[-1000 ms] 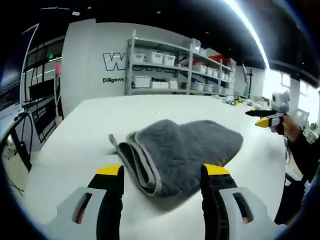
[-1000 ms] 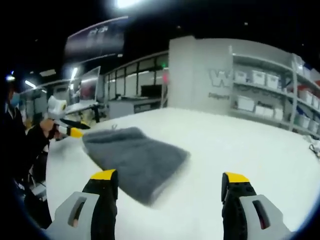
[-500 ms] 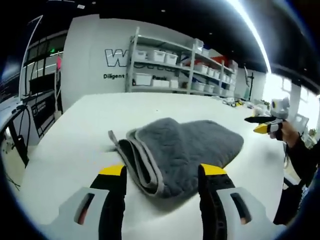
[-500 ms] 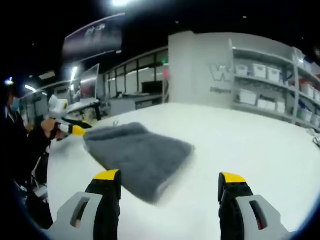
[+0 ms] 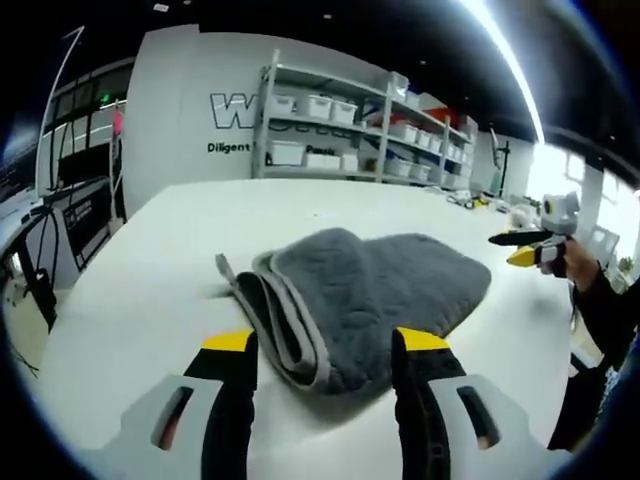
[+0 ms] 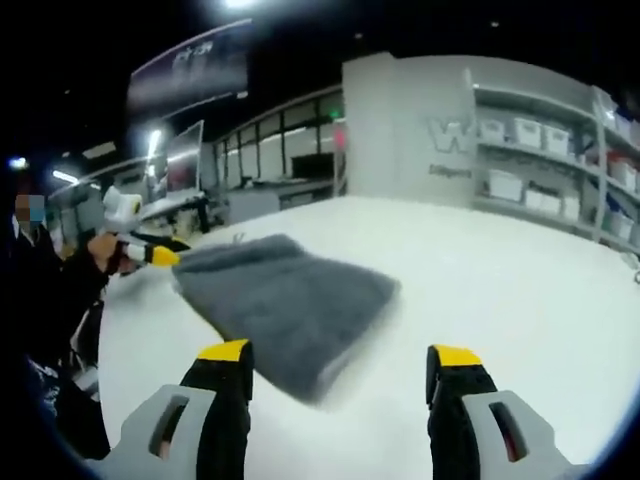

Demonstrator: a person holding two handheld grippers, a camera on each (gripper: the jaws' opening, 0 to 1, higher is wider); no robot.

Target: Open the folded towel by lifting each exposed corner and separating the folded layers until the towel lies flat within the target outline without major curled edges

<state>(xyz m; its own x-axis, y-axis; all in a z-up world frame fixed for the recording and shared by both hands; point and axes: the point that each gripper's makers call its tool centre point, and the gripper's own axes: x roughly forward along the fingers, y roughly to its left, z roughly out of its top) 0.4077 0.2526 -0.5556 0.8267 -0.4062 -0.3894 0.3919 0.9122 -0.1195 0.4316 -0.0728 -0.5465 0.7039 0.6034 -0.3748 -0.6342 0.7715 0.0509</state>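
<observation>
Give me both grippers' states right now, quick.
Left gripper: open, holding nothing, jaws before the folded towel.
Right gripper: open, holding nothing.

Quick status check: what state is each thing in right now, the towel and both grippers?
Towel: folded in layers, lying on the white table, not gripped.
Left gripper: open, jaws either side of the towel's near folded edge, holding nothing.
Right gripper: open, empty, near the towel's corner.
</observation>
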